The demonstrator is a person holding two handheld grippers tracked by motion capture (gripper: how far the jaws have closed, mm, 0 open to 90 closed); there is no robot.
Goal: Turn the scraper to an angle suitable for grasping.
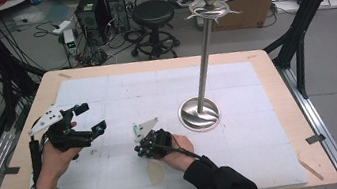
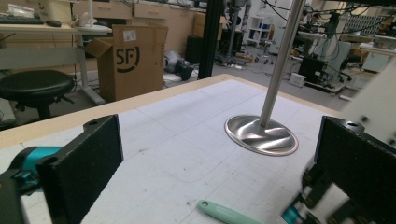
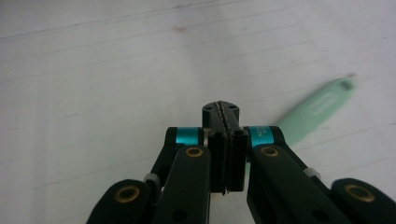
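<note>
Your right gripper (image 3: 225,112) has its jaws pressed together on nothing, hovering just beside the mint-green handle (image 3: 315,109) lying flat on the white table mat (image 1: 105,91), while your left gripper (image 1: 90,119) is spread wide and empty. To take the handle cleanly, you would likely need to part the right jaws first, straddle its width, and close squarely. The steel stand base (image 1: 200,114) sits near on the right; the mat's left and near areas offer room.
</note>
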